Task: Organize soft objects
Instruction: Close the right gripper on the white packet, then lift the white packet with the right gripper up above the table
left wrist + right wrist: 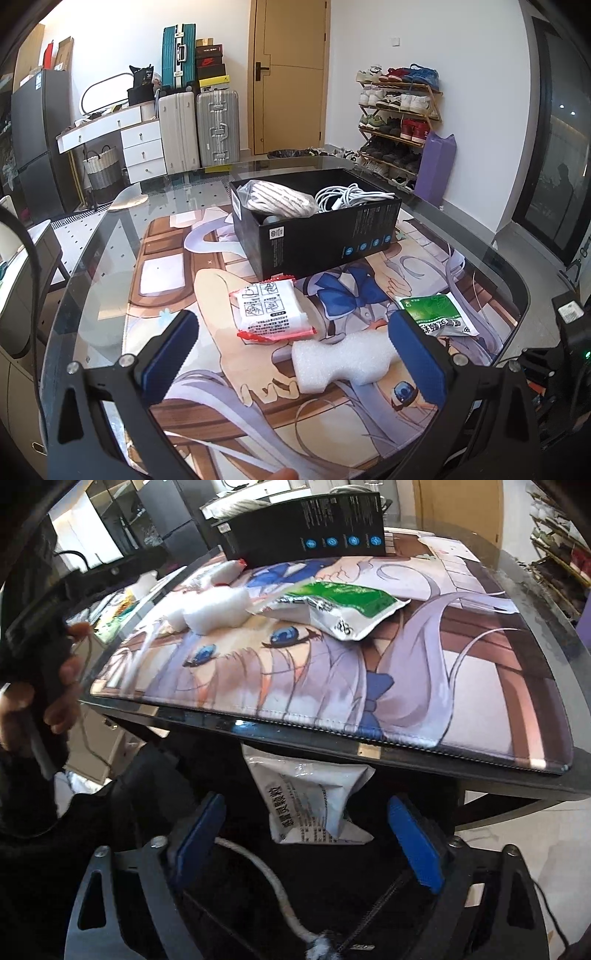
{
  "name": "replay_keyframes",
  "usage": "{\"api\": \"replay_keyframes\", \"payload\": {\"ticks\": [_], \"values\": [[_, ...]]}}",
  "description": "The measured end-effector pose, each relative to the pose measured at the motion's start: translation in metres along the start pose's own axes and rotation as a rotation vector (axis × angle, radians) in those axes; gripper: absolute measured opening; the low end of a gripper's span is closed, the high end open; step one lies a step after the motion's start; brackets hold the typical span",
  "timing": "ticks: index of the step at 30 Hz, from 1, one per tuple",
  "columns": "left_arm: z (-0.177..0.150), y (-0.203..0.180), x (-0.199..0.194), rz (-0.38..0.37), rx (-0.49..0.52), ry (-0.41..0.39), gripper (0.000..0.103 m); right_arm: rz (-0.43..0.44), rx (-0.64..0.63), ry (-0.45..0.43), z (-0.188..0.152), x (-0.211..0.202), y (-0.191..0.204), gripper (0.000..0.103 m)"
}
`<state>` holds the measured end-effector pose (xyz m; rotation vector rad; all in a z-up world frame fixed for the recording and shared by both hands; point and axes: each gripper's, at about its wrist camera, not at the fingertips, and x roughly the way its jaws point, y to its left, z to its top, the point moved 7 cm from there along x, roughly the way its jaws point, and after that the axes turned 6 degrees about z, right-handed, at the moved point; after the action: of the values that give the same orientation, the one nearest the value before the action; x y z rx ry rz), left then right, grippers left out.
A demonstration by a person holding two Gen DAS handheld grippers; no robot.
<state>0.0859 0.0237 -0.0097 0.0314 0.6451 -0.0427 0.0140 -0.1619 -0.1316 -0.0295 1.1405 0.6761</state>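
Glass table [110, 229] w/ printed anime mat [221, 369] on top. Black box [317, 229] sits at the far end of the mat, already has a bagged cloth bundle [277, 199] + white cable coil [347, 194] in it.

Left on the mat: red-edged white packet [269, 312] in front of the box, green/white pouch [439, 314] nearer the right edge, white foam piece [340, 362] nearest the left gripper [291, 354]. Left jaws wide open, nothing between the pads, hovering over the mat.

Right gripper [310, 834] is below the table edge, pointing down at a white/blue pouch [314, 801] that's under the tabletop, prob. dropped. Jaws open, straddling the pouch, pads not on it.

Step in hand, IMO: grab that pouch. Tips:
- centre jaws on the pouch body, not the crimped end
- gray cord [273, 882] runs between the fingers, don't pinch it
- lift clear of the table rim before swinging to the box
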Motion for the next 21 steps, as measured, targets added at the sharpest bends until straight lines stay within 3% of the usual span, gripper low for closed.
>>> {"api": "replay_keyframes", "payload": {"ticks": [2,5,8,12,21], "values": [[-0.001,0.0,0.001,0.001,-0.001,0.002,0.103,-0.009,0.013,-0.001,-0.001,0.007,-0.001,0.08],[-0.002,0.0,0.001,0.001,0.0,0.003,0.103,-0.025,0.005,0.005,-0.002,0.013,-0.001,0.06],[-0.002,0.0,0.002,-0.001,-0.001,0.004,0.103,-0.017,-0.01,0.014,-0.003,0.013,0.0,0.049],[-0.002,0.0,0.002,-0.001,0.0,0.007,0.103,0.007,-0.047,0.021,-0.005,0.01,0.007,0.044],[-0.004,-0.002,0.004,-0.005,0.002,0.014,0.103,0.082,-0.12,-0.017,0.001,-0.021,0.025,0.043]]}}
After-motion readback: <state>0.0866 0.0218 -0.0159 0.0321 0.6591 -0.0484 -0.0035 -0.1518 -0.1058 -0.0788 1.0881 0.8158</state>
